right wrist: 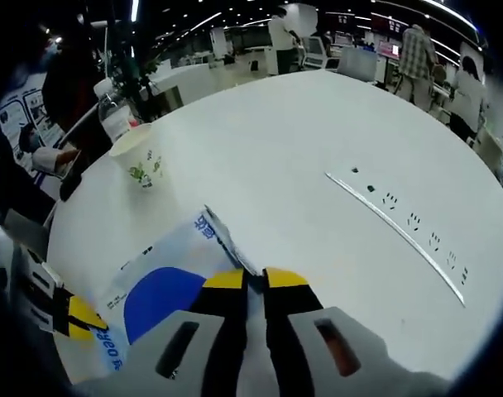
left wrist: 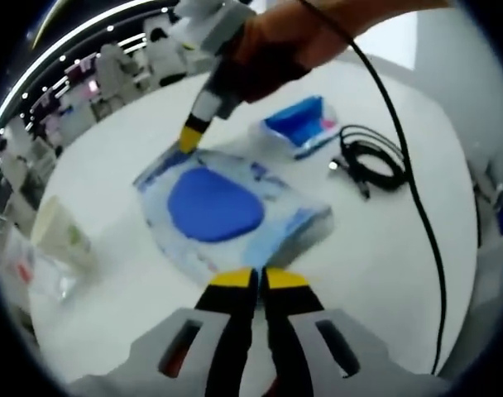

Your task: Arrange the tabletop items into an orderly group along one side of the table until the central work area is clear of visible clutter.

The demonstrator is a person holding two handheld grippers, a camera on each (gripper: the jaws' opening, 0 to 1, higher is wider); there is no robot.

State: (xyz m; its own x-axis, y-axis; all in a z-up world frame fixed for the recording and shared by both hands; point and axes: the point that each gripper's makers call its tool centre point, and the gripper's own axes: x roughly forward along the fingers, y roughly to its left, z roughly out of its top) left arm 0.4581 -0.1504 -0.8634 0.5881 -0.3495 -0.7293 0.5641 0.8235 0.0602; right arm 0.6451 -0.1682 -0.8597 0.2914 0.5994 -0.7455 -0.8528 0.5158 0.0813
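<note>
In the left gripper view, you are passing a paper cup at the left edge, then pinching the near edge of the clear wipes pack with the blue oval at frame centre with your left gripper, its jaws closed on the plastic, while the small blue packet and coiled black cable are lying upper right on the white table. In the right gripper view, the cup is sitting upper left and your right gripper, jaws closed, is clamping the pack's far corner at bottom centre.
</note>
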